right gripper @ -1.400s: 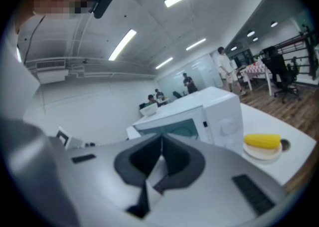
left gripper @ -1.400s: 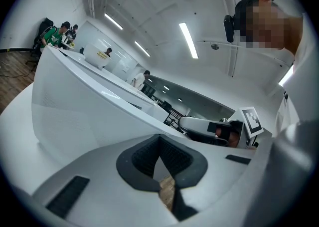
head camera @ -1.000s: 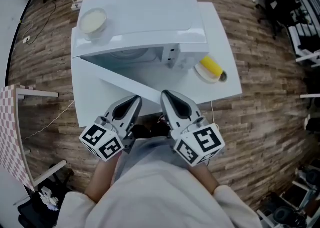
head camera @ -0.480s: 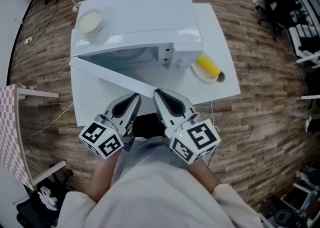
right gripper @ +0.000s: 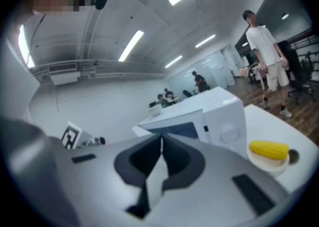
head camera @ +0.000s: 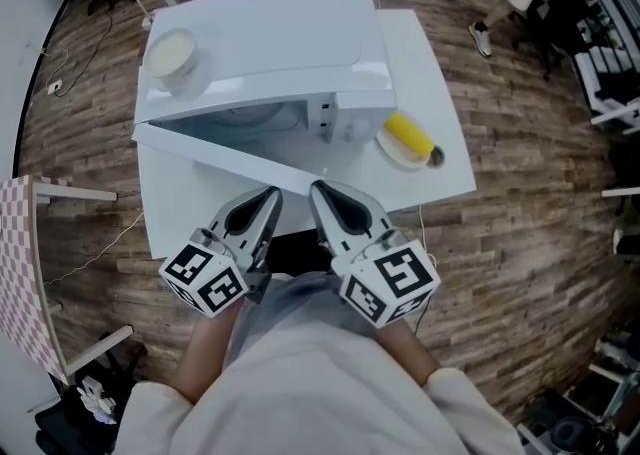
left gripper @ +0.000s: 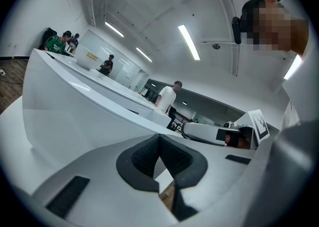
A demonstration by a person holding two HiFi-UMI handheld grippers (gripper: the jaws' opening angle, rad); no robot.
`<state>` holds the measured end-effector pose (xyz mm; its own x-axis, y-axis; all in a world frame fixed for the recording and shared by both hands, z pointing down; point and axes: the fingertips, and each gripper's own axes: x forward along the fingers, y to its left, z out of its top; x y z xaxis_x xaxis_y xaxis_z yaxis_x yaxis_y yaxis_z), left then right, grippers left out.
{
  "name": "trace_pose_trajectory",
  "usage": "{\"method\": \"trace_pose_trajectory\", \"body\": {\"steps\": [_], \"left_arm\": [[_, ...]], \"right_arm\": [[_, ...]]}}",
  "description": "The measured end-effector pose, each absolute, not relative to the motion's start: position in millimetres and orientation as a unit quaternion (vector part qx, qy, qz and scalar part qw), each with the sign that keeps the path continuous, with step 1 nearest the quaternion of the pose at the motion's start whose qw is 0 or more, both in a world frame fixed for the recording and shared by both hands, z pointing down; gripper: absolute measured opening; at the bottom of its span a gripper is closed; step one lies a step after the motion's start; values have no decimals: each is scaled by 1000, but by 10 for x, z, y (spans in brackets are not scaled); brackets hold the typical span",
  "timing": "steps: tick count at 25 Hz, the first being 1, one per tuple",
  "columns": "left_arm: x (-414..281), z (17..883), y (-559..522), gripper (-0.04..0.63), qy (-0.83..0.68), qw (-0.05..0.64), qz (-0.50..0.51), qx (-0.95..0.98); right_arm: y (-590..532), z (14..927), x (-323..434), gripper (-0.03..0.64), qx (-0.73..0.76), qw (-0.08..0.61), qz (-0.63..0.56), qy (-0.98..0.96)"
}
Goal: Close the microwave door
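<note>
Two clenched, empty tools at lower centre: we should press the left hand-held gripper [head camera: 272, 199] flat against the open microwave door [head camera: 213, 154], right hand-held gripper [head camera: 322, 191] clear.

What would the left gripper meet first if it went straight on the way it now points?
Most likely the open microwave door, near its free end: the left gripper, jaws together, points at its outer face. The exact depth is unclear.

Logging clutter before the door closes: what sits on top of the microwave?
A pale bowl stands on the microwave, at its far left corner. Its contents cannot be told.
</note>
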<state>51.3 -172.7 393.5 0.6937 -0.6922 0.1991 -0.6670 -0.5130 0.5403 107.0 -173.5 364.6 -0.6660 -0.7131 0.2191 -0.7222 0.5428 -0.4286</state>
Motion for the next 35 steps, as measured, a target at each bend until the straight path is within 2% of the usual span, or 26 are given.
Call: {"method": "trace_pose_trajectory", "body": {"steps": [10,35], "left_arm": [[640,3919,-1915,14,-382,303,-23,873],[689,3896,-2307,14,-368,312,-24,876]], "right_arm": [[-1864,3722,1274,23,423,17,256,-869],[-2218,3889,1211,23,421,44,268,-865]]}}
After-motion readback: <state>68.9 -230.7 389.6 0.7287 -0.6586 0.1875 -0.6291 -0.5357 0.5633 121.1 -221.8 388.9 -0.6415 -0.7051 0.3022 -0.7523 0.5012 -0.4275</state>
